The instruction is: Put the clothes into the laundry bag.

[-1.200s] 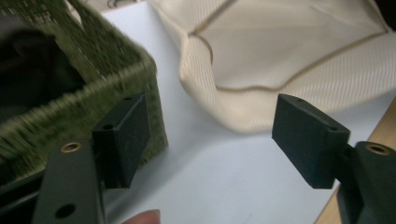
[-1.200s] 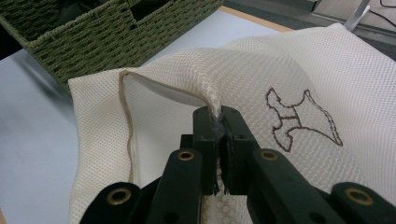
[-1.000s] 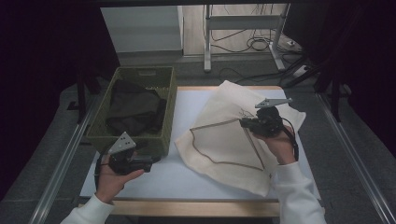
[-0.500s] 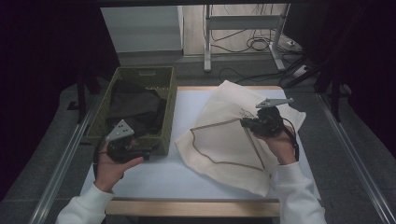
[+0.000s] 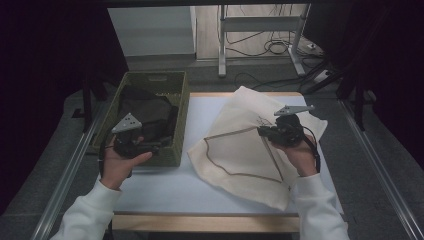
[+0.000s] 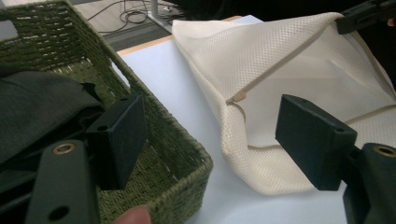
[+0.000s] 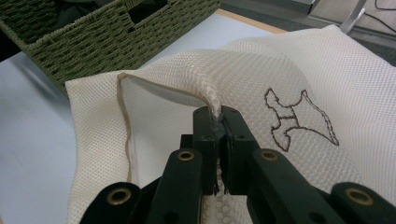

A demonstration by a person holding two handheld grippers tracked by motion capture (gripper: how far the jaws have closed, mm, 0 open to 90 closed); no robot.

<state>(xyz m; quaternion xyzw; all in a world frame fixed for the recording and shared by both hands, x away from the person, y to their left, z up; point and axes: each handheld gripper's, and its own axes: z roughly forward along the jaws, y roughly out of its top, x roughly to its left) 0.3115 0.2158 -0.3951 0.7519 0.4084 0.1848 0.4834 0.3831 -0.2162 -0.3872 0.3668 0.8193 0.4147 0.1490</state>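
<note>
The right gripper view shows what the high view cannot: the right tongs (image 7: 218, 122) are clamped on a pinched-up fold of the cream mesh bag (image 7: 261, 70), lifting its upper layer so the mouth gapes beside them, with an outline emblem (image 7: 299, 119) stitched just past the jaws. From above, the same tongs (image 5: 262, 132) sit over the middle of the bag (image 5: 240, 155), which lies spread on the counter (image 5: 200, 115).

The left gripper view shows the left tongs (image 6: 210, 135) standing wide apart with nothing between them, one jaw over the near corner of the green woven basket (image 6: 182, 154), the other over the bag's mouth edge. A strip of bare counter runs between basket and bag, straight ahead of these tongs. In the high view they (image 5: 159, 146) hang over the basket's (image 5: 182, 100) near wall.

The dark cloth (image 5: 147, 115) fills the basket; its folds are too dim to make out. The bag's near corner lies by the right sleeve (image 5: 315, 210).
</note>
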